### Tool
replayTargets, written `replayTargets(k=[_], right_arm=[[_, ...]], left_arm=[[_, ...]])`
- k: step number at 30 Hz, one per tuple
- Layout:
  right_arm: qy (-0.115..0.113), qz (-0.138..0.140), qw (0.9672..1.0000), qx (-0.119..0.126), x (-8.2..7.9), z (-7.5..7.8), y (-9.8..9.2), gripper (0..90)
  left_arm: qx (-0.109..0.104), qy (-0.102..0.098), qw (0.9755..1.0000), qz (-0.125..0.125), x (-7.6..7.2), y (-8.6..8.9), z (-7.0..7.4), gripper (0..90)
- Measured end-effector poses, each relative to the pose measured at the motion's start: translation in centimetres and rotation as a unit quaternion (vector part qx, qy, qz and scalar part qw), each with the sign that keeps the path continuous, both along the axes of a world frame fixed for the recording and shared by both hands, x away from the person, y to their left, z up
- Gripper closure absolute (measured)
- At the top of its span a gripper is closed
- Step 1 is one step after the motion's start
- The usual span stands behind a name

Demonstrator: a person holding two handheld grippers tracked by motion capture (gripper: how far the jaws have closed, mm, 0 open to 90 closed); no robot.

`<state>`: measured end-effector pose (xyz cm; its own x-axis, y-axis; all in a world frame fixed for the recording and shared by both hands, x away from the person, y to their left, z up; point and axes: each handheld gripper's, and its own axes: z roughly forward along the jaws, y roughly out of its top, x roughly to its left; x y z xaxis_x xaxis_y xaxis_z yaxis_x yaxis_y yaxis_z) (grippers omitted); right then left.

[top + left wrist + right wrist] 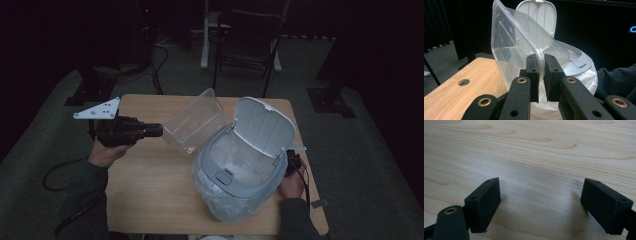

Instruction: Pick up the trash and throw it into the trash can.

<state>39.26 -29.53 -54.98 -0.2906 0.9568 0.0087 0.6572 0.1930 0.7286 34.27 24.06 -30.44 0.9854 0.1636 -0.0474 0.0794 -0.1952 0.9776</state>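
A clear plastic container [195, 122] hangs tilted on its side above the wooden table [150, 185], just left of a grey bin. My left gripper [159, 130] is shut on the container's rim [539, 65], which sits pinched between the two black pads [533, 72]. The grey bin [240, 167] has its lid [262, 125] flipped up and a white bag lining it. My right gripper [292, 162] rests at the bin's right side, close over the tabletop. In the right gripper view its jaws stand wide open [541, 205] with only bare wood between them.
A dark folding chair [250, 40] and a white table leg [205, 35] stand behind the table. Cables run across the grey floor at the left [55, 175]. A round hole [463, 82] marks the tabletop near the far left edge.
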Motion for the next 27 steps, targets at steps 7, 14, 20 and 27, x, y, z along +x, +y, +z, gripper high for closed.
replayTargets(k=[7,14,20,27], right_arm=[[0.0,0.0,1.0,0.0,0.0,0.0,0.0,15.6],[0.0,0.0,1.0,0.0,0.0,0.0,0.0,15.6],[0.0,0.0,1.0,0.0,0.0,0.0,0.0,15.6],[0.0,0.0,1.0,0.0,0.0,0.0,0.0,15.6]], left_arm=[[-0.005,-0.003,0.9999,-0.008,-0.2,-0.2,0.3,84.3],[-0.007,-0.009,0.9998,-0.018,-0.5,-0.7,0.7,84.2],[-0.006,-0.008,0.9997,-0.023,-0.5,-1.0,0.8,84.2],[-0.008,-0.01,0.9994,-0.031,-0.5,-1.5,0.9,84.2]])
